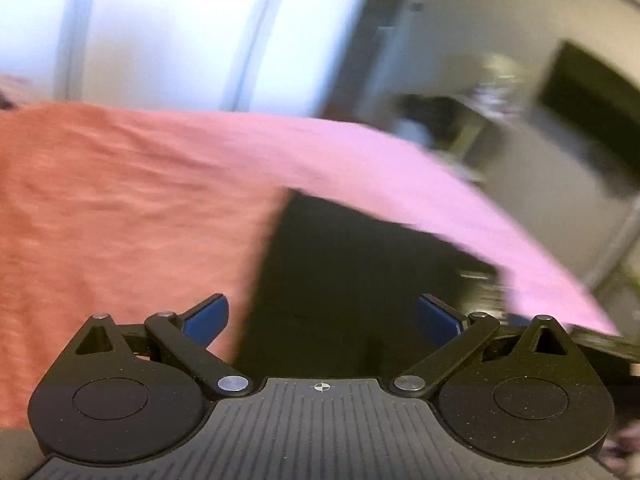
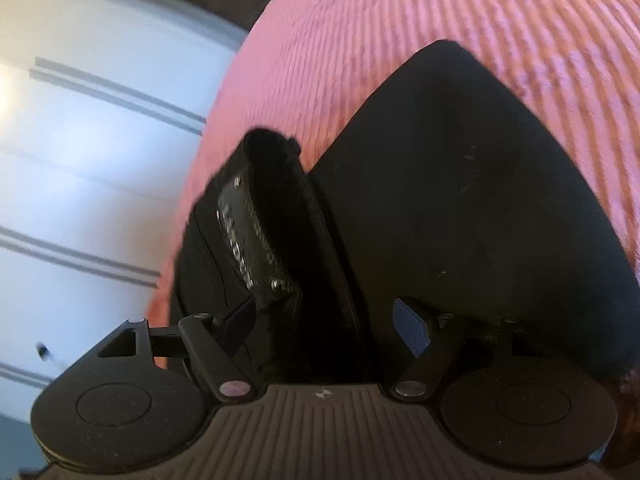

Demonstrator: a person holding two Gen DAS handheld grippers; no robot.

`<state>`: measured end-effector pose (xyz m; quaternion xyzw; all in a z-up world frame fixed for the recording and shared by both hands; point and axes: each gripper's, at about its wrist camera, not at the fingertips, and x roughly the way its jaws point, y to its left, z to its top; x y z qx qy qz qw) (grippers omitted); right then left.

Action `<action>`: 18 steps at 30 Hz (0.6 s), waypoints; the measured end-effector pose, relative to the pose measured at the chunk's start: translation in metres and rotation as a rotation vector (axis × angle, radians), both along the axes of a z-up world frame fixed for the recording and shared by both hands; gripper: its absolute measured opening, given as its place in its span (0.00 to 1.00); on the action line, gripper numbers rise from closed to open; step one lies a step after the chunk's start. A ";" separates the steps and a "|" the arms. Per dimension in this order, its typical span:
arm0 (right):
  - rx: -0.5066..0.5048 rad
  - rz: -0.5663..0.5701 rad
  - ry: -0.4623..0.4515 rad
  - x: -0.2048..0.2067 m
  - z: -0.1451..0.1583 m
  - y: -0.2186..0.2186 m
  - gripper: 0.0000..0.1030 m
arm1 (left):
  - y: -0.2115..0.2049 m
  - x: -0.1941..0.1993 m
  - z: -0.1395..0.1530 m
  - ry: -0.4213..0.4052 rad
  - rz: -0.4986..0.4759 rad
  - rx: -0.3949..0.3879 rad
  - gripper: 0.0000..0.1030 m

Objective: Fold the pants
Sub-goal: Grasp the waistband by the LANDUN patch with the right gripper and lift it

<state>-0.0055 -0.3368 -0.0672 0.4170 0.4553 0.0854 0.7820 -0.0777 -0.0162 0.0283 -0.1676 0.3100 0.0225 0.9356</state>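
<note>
Black fabric pants (image 2: 440, 200) on pink ribbed bedspread (image 2: 440, 20); left gripper (image 1: 322, 320) spread wide, empty; right gripper (image 2: 328, 324) parted, straddling waistband fold, grip unclear.

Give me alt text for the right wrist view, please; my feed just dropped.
The right gripper hangs over black pants lying on a pink ribbed bedspread, its jaws apart around a raised fold of waistband with printed lettering; whether the pads press on it is unclear. Pale floor with grey stripes shows at left.
</note>
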 end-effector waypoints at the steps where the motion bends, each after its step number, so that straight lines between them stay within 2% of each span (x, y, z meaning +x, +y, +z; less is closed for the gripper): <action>1: -0.003 0.018 0.004 0.001 0.000 0.003 0.75 | 0.006 0.002 -0.007 0.011 0.026 0.002 0.99; 3: 0.026 0.049 0.005 0.007 -0.003 0.007 0.75 | 0.013 0.011 -0.025 0.069 0.044 -0.044 0.99; 5: 0.056 0.068 0.012 0.011 -0.007 0.009 0.71 | 0.019 0.019 -0.035 0.096 0.049 -0.135 1.00; 10: 0.123 0.089 0.041 0.021 -0.018 0.010 0.43 | 0.027 0.026 -0.045 0.106 0.052 -0.212 1.00; 13: 0.134 0.109 0.038 0.027 -0.020 0.014 0.45 | 0.032 0.027 -0.047 0.122 0.058 -0.247 1.00; 16: 0.148 0.145 0.010 0.033 -0.021 0.021 0.60 | 0.032 0.029 -0.051 0.135 0.056 -0.275 1.00; 18: 0.131 0.163 -0.002 0.036 -0.019 0.028 0.63 | 0.032 0.028 -0.051 0.141 0.060 -0.283 1.00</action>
